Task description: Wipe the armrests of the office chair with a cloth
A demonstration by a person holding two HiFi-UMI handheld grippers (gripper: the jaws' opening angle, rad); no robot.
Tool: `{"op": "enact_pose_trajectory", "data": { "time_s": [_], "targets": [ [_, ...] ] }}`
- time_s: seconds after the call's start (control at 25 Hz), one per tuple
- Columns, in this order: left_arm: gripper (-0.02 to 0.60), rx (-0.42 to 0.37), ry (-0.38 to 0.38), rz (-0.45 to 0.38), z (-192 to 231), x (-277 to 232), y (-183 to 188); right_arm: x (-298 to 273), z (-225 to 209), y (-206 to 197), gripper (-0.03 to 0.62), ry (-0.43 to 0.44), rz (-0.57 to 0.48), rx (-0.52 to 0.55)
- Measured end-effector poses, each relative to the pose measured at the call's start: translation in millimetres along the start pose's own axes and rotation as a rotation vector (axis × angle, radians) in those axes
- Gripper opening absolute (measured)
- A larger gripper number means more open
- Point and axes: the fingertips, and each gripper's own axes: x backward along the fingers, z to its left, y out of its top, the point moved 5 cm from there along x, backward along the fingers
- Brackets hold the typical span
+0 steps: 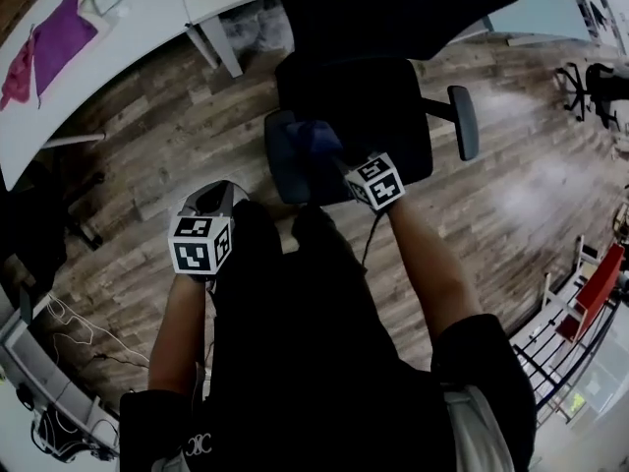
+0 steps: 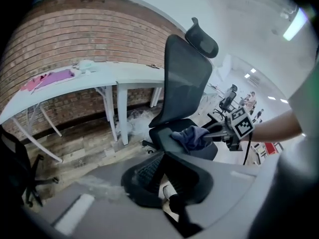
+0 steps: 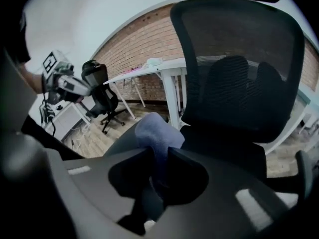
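two sets of tongs are in play, and only one is on the job. the right tongs are pinching a blue cloth; the fabric bunches up out of the closed tips and lies on the pad of one armrest, the one at the left of the head view. seen from the left gripper view, the wad sits on top of that pad, towards its near end, touching it.

the left tongs are pressed together with nothing between them. they are held back beside the person's body, well apart from the chair and pointing towards it.

the office chair is black, with a mesh back and a headrest, and stands on a wood plank floor facing the person. its other armrest is bare, out at the far side of the seat.

behind the chair a white surface runs along a brick wall. a purple rag lies spread on it, well away from the chair. more black chairs stand further off in the room, and one shows behind the person's left arm in the right gripper view.
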Motion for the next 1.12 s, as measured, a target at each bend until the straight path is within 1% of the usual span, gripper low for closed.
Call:
{"op": "enact_pose_trajectory", "data": {
  "time_s": [0.08,0.2,0.32,0.44,0.52,0.64,0.84,0.96,1.12],
  "targets": [
    [0.006,-0.039,-0.021,0.029,-15,-14,8,16,-3,-9,0.067,0.018,-0.003,0.075],
    [0.006,-0.093,-0.040,0.073,-41,-38,16,30,-11,-29,0.067,0.068,0.003,0.125],
    [0.006,-0.129,-0.049,0.109,-67,-61,21,28,-8,-52,0.067,0.151,0.009,0.191],
    [0.006,-0.146,-0.029,0.130,-85,-77,23,12,2,-65,0.067,0.255,-0.001,0.280],
    [0.007,-0.126,0.002,0.145,-86,-83,18,-2,8,-67,0.067,0.310,-0.010,0.323],
    [0.006,-0.077,0.050,0.177,-86,-84,6,-24,13,-58,0.067,0.382,-0.051,0.340],
    [0.006,-0.060,0.113,0.181,-93,-84,0,-63,17,-36,0.067,0.465,-0.126,0.362],
    [0.006,-0.027,0.138,0.185,-92,-81,-5,-84,21,-31,0.066,0.511,-0.124,0.363],
    [0.006,0.035,0.158,0.196,-86,-78,-20,-107,25,-30,0.066,0.544,-0.100,0.362]
  ]
}}
